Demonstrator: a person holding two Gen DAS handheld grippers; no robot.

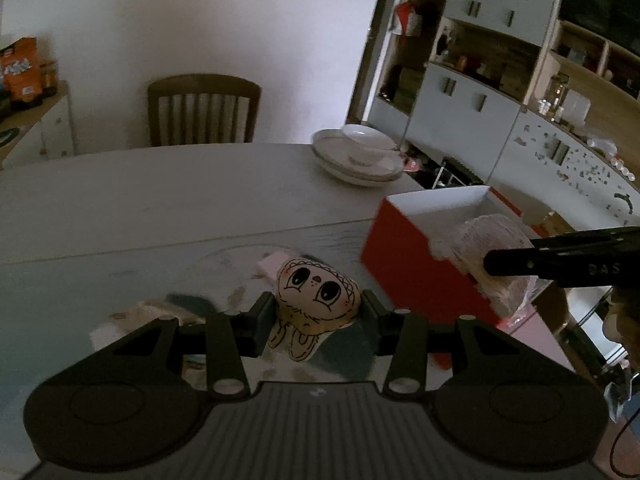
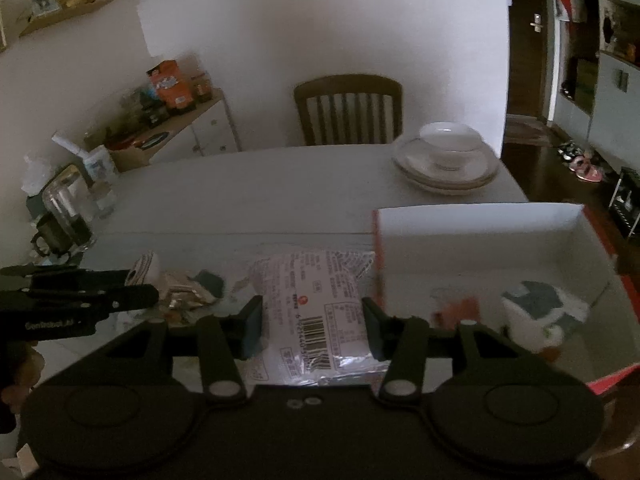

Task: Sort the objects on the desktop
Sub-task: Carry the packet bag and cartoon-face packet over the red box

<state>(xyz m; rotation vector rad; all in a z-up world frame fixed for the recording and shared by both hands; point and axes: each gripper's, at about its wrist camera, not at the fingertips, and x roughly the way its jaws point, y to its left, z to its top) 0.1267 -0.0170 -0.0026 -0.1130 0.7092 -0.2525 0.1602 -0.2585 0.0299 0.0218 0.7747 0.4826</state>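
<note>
Gripping a small cartoon-face pouch (image 1: 318,300), the left gripper (image 1: 316,316) closed partway, a clear barcode packet (image 2: 312,312) clamped by the right gripper (image 2: 312,326), both held above the table (image 1: 160,200), left of the red box (image 2: 480,220).

- One cartoon-face pouch (image 1: 318,300), pinched between my left fingers.
- One barcoded packet (image 2: 316,316), between my right fingers.
- One red box (image 2: 480,224), just right of both.
- One bowl (image 2: 450,142) ahead, on stacked plates (image 2: 446,180).
- One chair (image 2: 348,108) beyond.
</note>
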